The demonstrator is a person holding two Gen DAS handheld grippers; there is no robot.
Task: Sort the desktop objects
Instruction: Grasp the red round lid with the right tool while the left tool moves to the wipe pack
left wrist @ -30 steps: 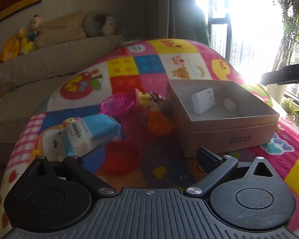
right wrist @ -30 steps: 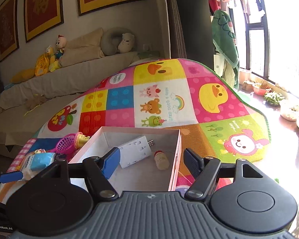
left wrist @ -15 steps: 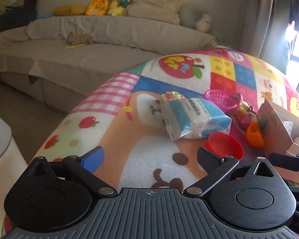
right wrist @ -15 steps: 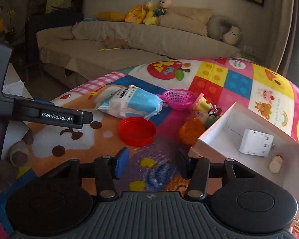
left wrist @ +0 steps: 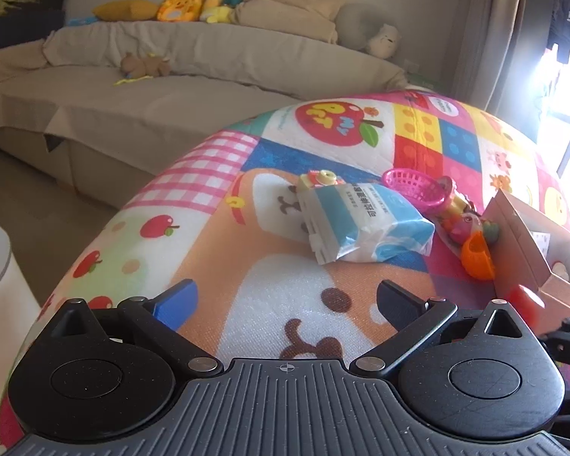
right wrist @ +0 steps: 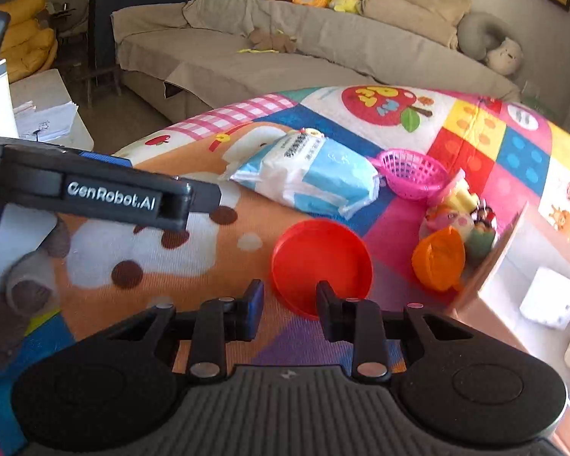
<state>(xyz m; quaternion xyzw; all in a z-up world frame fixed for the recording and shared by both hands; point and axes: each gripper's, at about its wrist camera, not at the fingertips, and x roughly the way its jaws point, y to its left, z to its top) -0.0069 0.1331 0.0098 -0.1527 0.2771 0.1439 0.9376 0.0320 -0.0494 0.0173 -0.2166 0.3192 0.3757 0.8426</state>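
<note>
The red lid (right wrist: 322, 266) lies on the play mat (right wrist: 475, 144), near the middle, with the orange cup (right wrist: 439, 258) at its 3 o'clock and the tissue pack (right wrist: 307, 174) at 11. My right gripper (right wrist: 289, 306) tilts down over its near rim; the jaws have just been closing, one finger (right wrist: 328, 300) overlapping the rim, though I cannot tell whether they pinch it. My left gripper (left wrist: 287, 298) hangs spread wide over bare mat.

Cardboard box (right wrist: 513, 266) cut off rightward

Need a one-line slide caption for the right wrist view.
Right gripper closing on the near rim of the red lid on the play mat, beside the tissue pack and pink basket.
</note>
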